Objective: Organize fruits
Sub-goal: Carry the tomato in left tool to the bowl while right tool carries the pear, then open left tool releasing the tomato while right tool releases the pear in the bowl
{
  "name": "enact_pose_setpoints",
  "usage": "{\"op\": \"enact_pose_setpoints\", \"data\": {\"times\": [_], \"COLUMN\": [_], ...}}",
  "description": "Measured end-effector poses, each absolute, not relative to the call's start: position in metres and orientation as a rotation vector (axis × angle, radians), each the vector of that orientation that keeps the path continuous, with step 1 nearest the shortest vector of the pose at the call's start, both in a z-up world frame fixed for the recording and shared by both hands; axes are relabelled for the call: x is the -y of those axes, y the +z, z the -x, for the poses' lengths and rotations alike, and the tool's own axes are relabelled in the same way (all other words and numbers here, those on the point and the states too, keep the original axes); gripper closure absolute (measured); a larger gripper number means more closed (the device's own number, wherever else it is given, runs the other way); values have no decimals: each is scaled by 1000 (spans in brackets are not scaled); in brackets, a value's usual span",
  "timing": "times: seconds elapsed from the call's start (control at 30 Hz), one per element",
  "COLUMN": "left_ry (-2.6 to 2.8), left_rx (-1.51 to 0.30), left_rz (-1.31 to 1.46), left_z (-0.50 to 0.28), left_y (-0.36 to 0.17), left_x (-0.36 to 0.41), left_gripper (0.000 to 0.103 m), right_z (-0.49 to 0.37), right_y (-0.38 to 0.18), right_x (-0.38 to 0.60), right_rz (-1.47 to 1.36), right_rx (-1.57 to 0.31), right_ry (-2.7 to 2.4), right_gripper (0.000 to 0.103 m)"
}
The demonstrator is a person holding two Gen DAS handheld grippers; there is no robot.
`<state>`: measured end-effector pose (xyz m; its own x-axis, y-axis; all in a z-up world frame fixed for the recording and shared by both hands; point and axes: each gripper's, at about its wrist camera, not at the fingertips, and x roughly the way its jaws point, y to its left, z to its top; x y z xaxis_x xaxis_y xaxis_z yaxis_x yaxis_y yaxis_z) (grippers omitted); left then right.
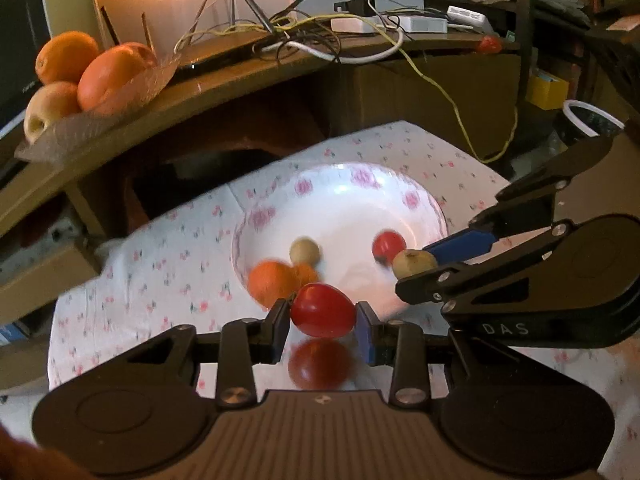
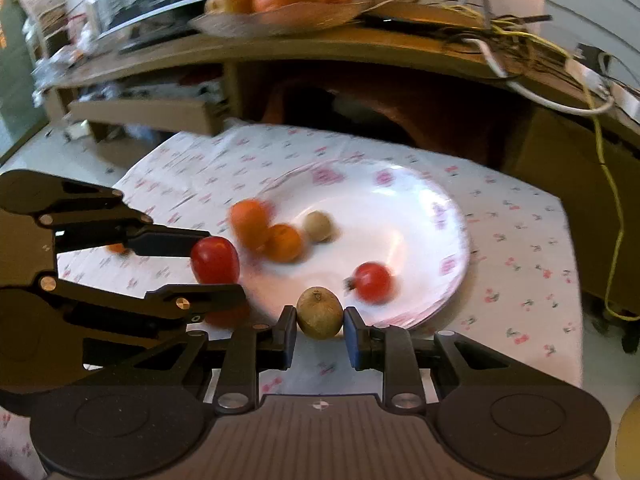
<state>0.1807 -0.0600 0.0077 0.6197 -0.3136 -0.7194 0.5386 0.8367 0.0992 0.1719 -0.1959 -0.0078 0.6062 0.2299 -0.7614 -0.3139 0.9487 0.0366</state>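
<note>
Fruits held: left hand-held gripper (image 1: 322, 317) pinches red tomato (image 1: 322, 311), right hand-held gripper (image 2: 320, 326) pinches brown fruit (image 2: 319, 312). Advice: lower each over plate (image 2: 420, 208), release gently clear of the fruit lying there.

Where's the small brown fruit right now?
The small brown fruit is clamped in the right gripper, at the near rim of the white plate, just left of the loose red fruit.
</note>
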Motion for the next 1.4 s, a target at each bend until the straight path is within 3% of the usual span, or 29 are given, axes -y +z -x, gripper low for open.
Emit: {"op": "enact_pose_setpoints", "data": {"times": [0.63,1.4], "left_ry": [-425,-460], "left_rx": [-748,-759], "left_rz": [-307,-130], "left_z": [-229,-237], "left_y": [2,11], "left_x": [86,74], "left_gripper": [64,60], "right_z": [-225,-231], "right_y": [-18,-8], "right_x": [218,229], "right_rz": [73,2], "right_rx": [-849,-798], "right_ry": [220,185], "right_gripper": [74,69]}}
